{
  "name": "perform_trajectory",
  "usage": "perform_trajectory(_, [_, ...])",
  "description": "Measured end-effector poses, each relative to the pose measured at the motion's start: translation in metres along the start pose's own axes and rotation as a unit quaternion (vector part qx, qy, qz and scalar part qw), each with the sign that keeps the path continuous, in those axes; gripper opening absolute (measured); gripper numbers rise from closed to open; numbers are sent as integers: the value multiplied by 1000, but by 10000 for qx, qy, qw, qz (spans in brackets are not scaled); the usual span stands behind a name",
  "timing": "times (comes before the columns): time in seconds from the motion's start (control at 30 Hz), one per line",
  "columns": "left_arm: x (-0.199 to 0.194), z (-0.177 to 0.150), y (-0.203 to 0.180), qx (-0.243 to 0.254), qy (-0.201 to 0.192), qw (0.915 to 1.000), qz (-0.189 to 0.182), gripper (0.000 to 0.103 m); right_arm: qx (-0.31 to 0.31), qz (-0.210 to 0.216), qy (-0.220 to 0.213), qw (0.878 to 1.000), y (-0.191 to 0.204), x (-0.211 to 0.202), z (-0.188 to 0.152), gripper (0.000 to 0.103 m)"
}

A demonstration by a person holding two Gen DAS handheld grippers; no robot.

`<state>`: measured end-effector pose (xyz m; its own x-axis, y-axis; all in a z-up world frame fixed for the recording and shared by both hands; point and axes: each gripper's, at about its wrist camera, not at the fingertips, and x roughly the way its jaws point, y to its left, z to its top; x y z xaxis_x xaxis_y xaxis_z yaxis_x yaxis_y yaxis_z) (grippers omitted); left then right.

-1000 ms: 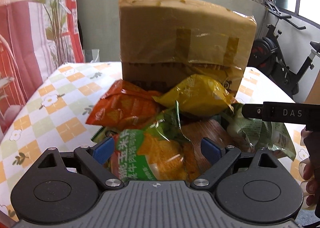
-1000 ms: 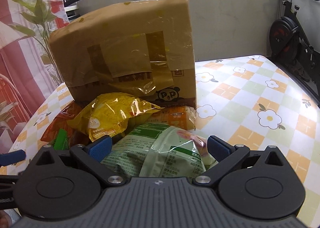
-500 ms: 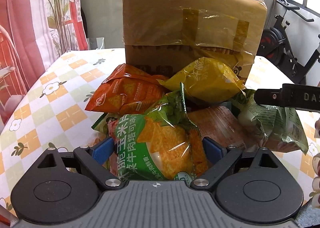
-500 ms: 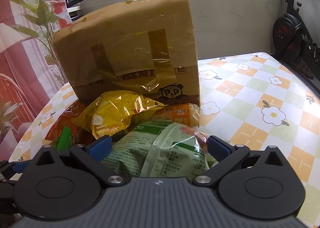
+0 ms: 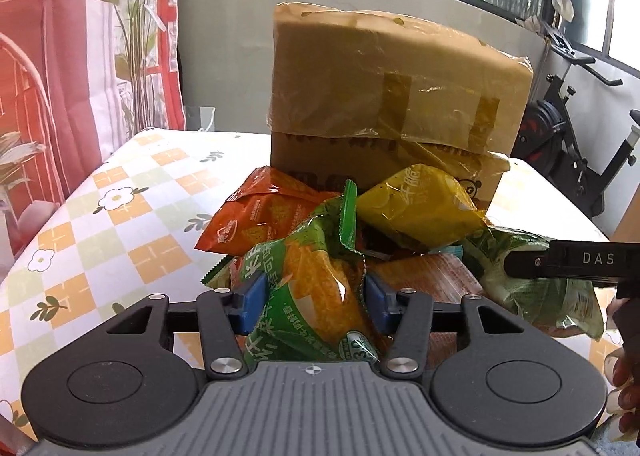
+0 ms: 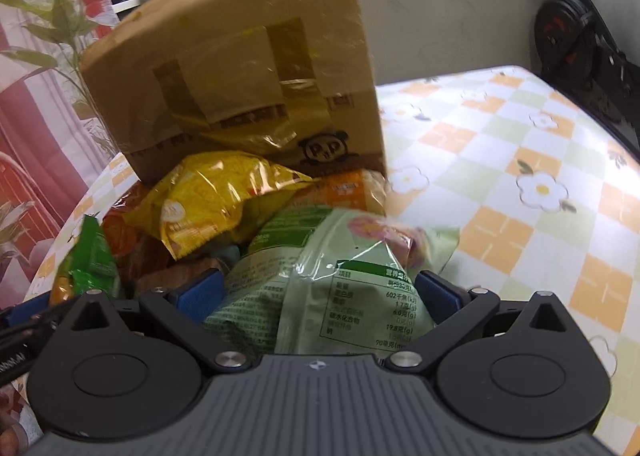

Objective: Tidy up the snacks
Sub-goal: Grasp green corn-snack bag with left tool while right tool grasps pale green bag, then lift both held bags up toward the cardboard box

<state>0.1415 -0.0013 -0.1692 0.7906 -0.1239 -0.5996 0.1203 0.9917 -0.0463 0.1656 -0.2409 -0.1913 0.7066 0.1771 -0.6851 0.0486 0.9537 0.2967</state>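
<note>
A pile of snack bags lies on the checked tablecloth in front of a taped cardboard box point(image 5: 392, 96). My left gripper point(image 5: 312, 306) is shut on a green and orange corn-chip bag point(image 5: 308, 288), its blue pads pressing both sides. An orange bag point(image 5: 260, 224) and a yellow bag point(image 5: 416, 208) lie behind it. My right gripper point(image 6: 320, 296) stands around a pale green bag point(image 6: 340, 288), jaws wide, pads beside the bag. That bag also shows in the left wrist view point(image 5: 540, 292), with the right gripper's finger over it. The yellow bag point(image 6: 216, 200) and the box point(image 6: 240, 88) show in the right wrist view.
The table point(image 5: 120, 216) has a flowered orange and green checked cloth point(image 6: 520, 196). A red and white curtain and a plant stand at the left. An exercise bike point(image 5: 568, 144) stands at the right, past the table edge. A grey wall runs behind.
My left gripper has closed in on the green and orange bag and lifted it a little. My right gripper has moved closer over the pale green bag.
</note>
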Motion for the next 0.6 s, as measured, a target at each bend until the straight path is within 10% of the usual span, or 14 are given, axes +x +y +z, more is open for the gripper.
perform_trajectory(0.6, [18,-10,13,-140,520,9965,633,89,114,-15,9,9999,-7,0,-8,103])
